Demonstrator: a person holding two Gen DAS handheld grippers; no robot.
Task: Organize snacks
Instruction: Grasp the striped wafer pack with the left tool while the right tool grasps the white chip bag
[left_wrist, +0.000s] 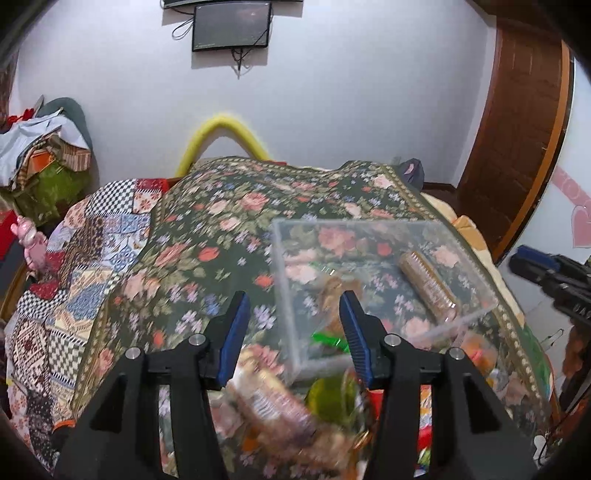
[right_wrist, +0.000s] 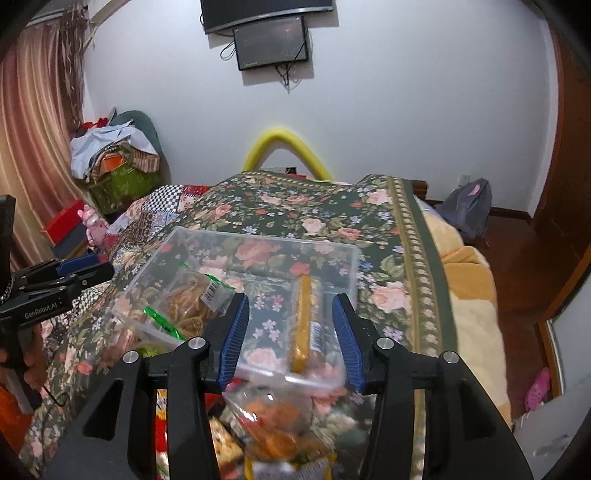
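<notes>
A clear plastic bin (left_wrist: 295, 236) (right_wrist: 354, 258) sits on a floral bedspread. Inside lie a long gold biscuit roll (left_wrist: 428, 286) (right_wrist: 304, 325) and a clear bag of brown snacks with a green edge (right_wrist: 192, 299) (left_wrist: 328, 338). My left gripper (left_wrist: 293, 308) is open and empty, hovering above a blurred pile of snack packets (left_wrist: 273, 402) in front of the bin. My right gripper (right_wrist: 290, 314) is open and empty over the bin's near wall, with an orange snack bag (right_wrist: 273, 417) below it. Each gripper shows at the edge of the other view: the right one (left_wrist: 546, 273), the left one (right_wrist: 62, 278).
The floral bedspread (right_wrist: 314, 210) covers a bed with a patchwork quilt (left_wrist: 81, 266) on its left. A yellow foam arch (right_wrist: 284, 144) stands at the far end. A clothes pile (right_wrist: 118, 155), a pink toy (right_wrist: 92, 221) and a grey backpack (right_wrist: 467, 206) stand around it.
</notes>
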